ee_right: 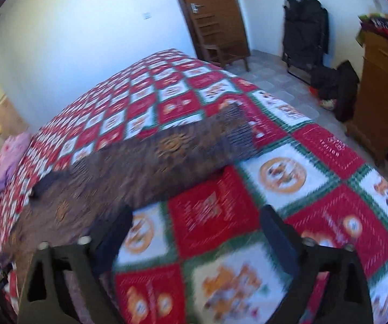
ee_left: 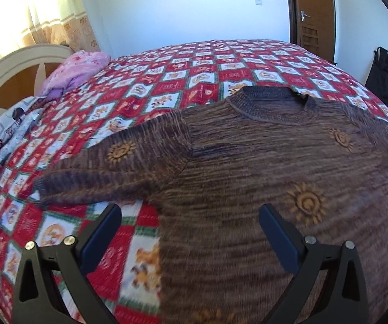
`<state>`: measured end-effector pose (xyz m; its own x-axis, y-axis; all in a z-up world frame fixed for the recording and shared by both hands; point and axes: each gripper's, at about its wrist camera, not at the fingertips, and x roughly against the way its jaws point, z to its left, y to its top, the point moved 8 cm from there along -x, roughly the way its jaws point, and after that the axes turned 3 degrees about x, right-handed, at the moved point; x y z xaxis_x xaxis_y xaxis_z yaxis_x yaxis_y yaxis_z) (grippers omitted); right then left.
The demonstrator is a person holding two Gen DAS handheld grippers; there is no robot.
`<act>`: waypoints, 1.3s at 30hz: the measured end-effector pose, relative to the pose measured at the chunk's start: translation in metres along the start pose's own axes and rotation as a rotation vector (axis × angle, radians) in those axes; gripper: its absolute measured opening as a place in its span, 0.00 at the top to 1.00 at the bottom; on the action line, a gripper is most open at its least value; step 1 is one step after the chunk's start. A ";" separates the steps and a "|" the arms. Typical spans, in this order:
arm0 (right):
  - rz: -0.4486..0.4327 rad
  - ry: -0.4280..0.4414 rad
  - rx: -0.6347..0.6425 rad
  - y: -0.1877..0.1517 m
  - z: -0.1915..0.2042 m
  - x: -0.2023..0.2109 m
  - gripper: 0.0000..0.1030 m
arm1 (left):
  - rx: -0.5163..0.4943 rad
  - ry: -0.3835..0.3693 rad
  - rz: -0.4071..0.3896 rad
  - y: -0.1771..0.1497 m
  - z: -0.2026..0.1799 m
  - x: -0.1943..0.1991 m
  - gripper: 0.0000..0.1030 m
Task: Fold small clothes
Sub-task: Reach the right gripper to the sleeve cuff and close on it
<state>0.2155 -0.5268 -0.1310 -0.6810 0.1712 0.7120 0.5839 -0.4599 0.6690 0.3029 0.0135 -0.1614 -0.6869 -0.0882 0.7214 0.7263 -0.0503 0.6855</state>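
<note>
Both our tongs are spread with nothing between the jaws: the left gripper (ee_left: 190, 216) hangs over the sweater's left edge, one finger above the quilt (ee_left: 145, 232) and the other above the knit, while the right gripper (ee_right: 196, 217) hangs over bare quilt with the right sleeve (ee_right: 199, 135) ahead of it and to the left.

We see the sweater (ee_left: 261, 162) lying face up and flat on the bed, collar (ee_left: 272, 102) toward the far wall, both sleeves stretched out to the sides. No fold shows yet, so we judge we are at the very start: closing in for the first grips. The blur in both views fits hands in motion.

Next, we think, each tong has to reach a sleeve or a side edge, drop low enough to get one jaw under the knit, and pinch before folding inward. The right one has farther to go.

Both grippers tilt down toward the bed at a middling slant; the right view is canted, so that wrist looks rolled.
</note>
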 end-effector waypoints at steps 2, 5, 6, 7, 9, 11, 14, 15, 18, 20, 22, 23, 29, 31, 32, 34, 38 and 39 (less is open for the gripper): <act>0.006 -0.002 -0.040 0.012 -0.013 -0.009 0.17 | 0.008 -0.002 0.004 0.004 -0.001 -0.009 0.00; 0.000 -0.012 -0.083 0.031 -0.030 -0.023 0.19 | 0.036 -0.014 0.016 0.007 0.001 -0.023 0.00; -0.003 -0.022 -0.088 0.034 -0.034 -0.026 0.20 | 0.043 -0.011 0.021 0.008 0.001 -0.026 0.00; -0.001 -0.027 -0.097 0.039 -0.038 -0.031 0.20 | 0.050 -0.006 0.029 0.007 0.003 -0.031 0.00; 0.019 -0.029 -0.116 0.045 -0.045 -0.042 0.23 | 0.059 -0.004 0.039 0.008 0.003 -0.038 0.00; 0.031 -0.040 -0.128 0.051 -0.051 -0.052 0.28 | 0.074 -0.001 0.052 0.007 0.004 -0.044 0.00; 0.061 -0.028 -0.128 0.051 -0.052 -0.065 0.35 | 0.090 -0.005 0.066 0.005 0.005 -0.050 0.00; 0.073 -0.020 -0.128 0.050 -0.051 -0.069 0.36 | 0.088 -0.005 0.069 0.004 0.004 -0.051 0.00; 0.083 -0.032 -0.096 0.048 -0.046 -0.078 0.52 | 0.085 -0.003 0.075 0.003 0.001 -0.055 0.00; 0.084 -0.042 -0.067 0.050 -0.043 -0.082 0.67 | 0.081 0.004 0.074 0.004 0.001 -0.056 0.00; 0.078 -0.037 -0.067 0.052 -0.043 -0.083 0.74 | 0.074 0.005 0.075 0.003 0.000 -0.056 0.00; 0.074 -0.035 -0.065 0.053 -0.041 -0.083 0.78 | 0.070 0.001 0.079 0.003 -0.001 -0.057 0.00; -0.005 -0.038 0.058 0.067 -0.007 -0.061 0.84 | 0.085 -0.039 0.111 -0.001 -0.004 -0.063 0.00; -0.022 -0.026 0.103 0.069 0.010 -0.055 0.85 | 0.112 -0.067 0.131 -0.001 -0.002 -0.066 0.00; -0.035 -0.019 0.133 0.070 0.022 -0.051 0.85 | 0.120 -0.076 0.134 -0.003 -0.002 -0.066 0.00; -0.057 -0.011 0.188 0.071 0.043 -0.044 0.85 | 0.131 -0.085 0.138 -0.005 -0.002 -0.066 0.00; -0.073 0.044 0.306 0.063 0.097 -0.035 0.85 | 0.124 -0.085 0.135 -0.005 -0.004 -0.067 0.00; -0.072 0.056 0.328 0.059 0.107 -0.034 0.85 | 0.125 -0.087 0.136 -0.005 -0.004 -0.067 0.00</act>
<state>0.3208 -0.4663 -0.0927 -0.7437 0.1404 0.6536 0.6382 -0.1420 0.7567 0.3453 0.0160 -0.2130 -0.5865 0.0010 0.8099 0.8073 0.0810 0.5845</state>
